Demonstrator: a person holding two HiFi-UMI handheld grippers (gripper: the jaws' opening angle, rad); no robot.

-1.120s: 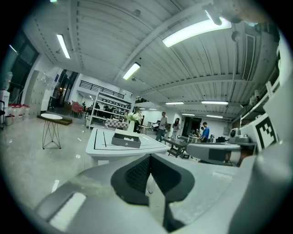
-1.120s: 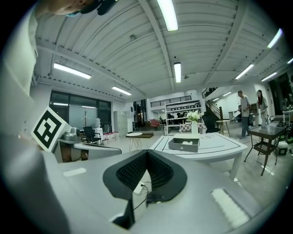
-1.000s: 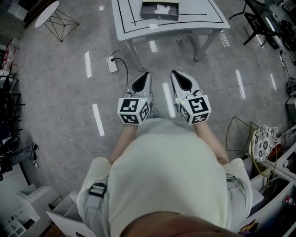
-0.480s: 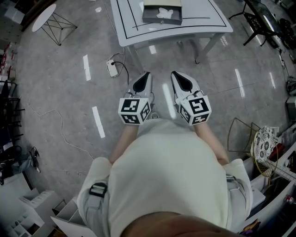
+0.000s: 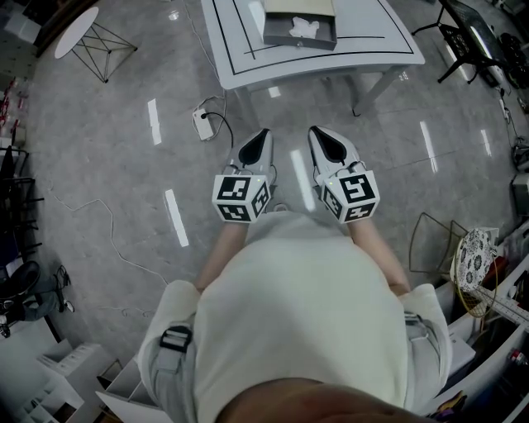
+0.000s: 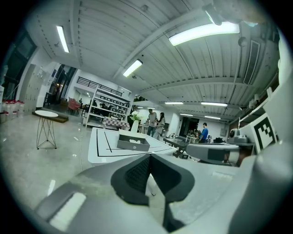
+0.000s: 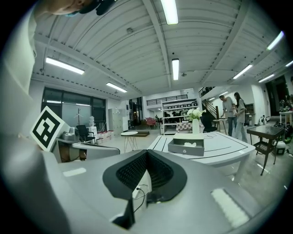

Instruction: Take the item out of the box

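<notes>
- Since the earlier frame the white table (image 5: 240, 73) and the grey box (image 5: 300, 33) on it have slid lower in the head view, nearer the jaw tips; both grippers sit in the same spot in front of the person's body.
- The left gripper (image 5: 262, 131) has its jaws clenched together, pads meeting at the tips with nothing between them.
- The right gripper (image 5: 315, 130) is likewise closed tight and empty.
- The two grippers lie side by side, near each other but apart, both pointing toward the table.
- The box stands well ahead of both pairs of jaws, on the table top, untouched.
- The white item (image 5: 305, 26) lies inside the open box, well beyond the jaw tips.
- Below the left jaws, between them and the table, a power strip (image 5: 202, 122) with its cable lies on the floor.
- Far off to the left of the left jaws stands a round side table (image 5: 83, 25).
</notes>
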